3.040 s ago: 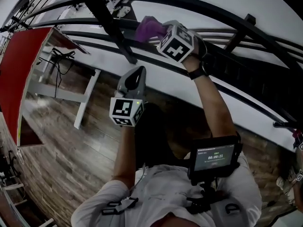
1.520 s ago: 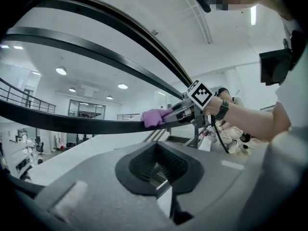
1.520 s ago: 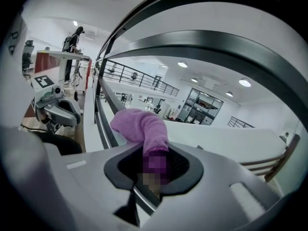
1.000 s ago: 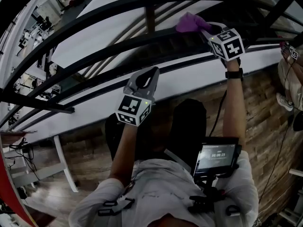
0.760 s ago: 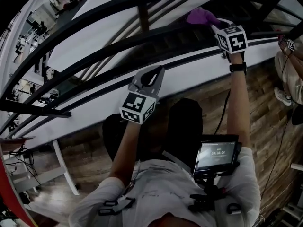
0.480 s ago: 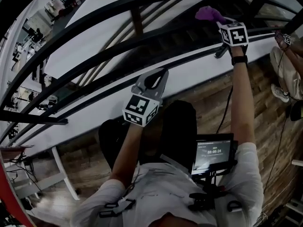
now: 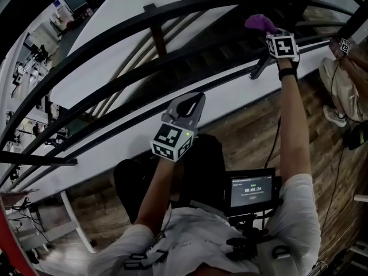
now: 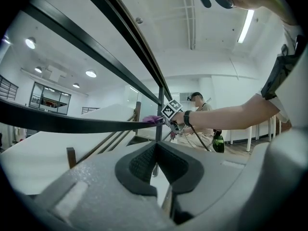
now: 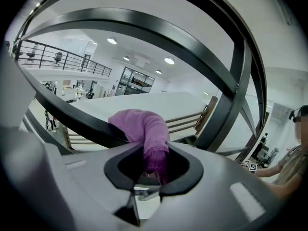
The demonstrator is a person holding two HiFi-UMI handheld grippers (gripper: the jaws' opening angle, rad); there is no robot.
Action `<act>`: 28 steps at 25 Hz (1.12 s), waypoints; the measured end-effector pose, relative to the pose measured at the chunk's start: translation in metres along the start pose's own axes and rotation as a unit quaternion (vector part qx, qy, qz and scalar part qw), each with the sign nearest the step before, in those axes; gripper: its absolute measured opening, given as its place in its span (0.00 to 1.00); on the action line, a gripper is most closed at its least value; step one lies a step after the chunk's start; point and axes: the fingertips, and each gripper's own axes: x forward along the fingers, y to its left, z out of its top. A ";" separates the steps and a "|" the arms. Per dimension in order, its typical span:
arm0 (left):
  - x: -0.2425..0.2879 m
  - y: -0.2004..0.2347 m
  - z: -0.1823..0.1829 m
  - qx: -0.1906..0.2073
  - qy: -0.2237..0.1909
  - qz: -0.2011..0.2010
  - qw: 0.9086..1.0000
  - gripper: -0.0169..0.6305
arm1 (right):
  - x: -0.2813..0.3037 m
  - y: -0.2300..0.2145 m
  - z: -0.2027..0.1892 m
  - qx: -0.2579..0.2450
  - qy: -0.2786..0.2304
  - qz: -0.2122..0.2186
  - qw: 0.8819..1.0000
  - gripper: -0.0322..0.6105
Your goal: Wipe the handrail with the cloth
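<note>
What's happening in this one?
A person is wiping a staircase railing. The right tongs, at the end of an outstretched arm, are shut on a purple cloth, which is draped over the dark handrail. The left tongs are shut and empty, held nearer the person's body, short of the railing. A second person stands off to the right.

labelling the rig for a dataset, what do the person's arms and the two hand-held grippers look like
The left hand-held gripper and right hand-held gripper are light grey plastic with a dark lining inside the jaws; each carries a white cube with black square markers. The person wears a white short-sleeved shirt and a dark watch on the right wrist.
</note>
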 end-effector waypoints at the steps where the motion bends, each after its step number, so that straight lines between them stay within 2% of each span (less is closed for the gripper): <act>1: 0.003 -0.001 -0.001 -0.001 0.002 -0.001 1.000 0.03 | 0.003 -0.005 -0.001 -0.006 0.005 -0.006 1.000 0.17; 6: 0.014 -0.010 -0.002 0.004 0.006 -0.009 1.000 0.03 | 0.019 -0.044 -0.014 -0.026 0.012 -0.049 0.998 0.16; 10: 0.006 -0.009 -0.008 0.004 0.018 -0.002 1.000 0.03 | 0.030 -0.063 -0.022 -0.018 0.021 -0.048 0.998 0.16; 13: 0.004 -0.003 -0.010 0.007 0.023 -0.002 1.000 0.03 | 0.023 -0.085 -0.025 -0.007 0.033 -0.081 0.996 0.16; 18: -0.016 0.003 -0.016 -0.010 0.010 0.014 1.000 0.03 | 0.029 -0.087 -0.032 0.000 0.034 -0.087 0.996 0.16; 22: -0.026 0.003 -0.026 -0.020 0.015 0.017 1.000 0.03 | 0.021 -0.080 -0.037 0.075 0.005 -0.057 0.996 0.17; 23: -0.027 0.002 -0.026 -0.020 0.014 0.015 1.000 0.03 | 0.016 -0.078 -0.041 0.074 0.002 -0.056 0.996 0.17; 26: -0.029 0.002 -0.017 -0.015 0.005 0.012 1.000 0.03 | -0.001 -0.076 -0.052 0.001 0.002 -0.088 0.996 0.18; 28: -0.030 0.005 -0.015 -0.015 0.001 0.013 1.000 0.03 | -0.007 -0.076 -0.064 0.002 -0.014 -0.096 0.995 0.18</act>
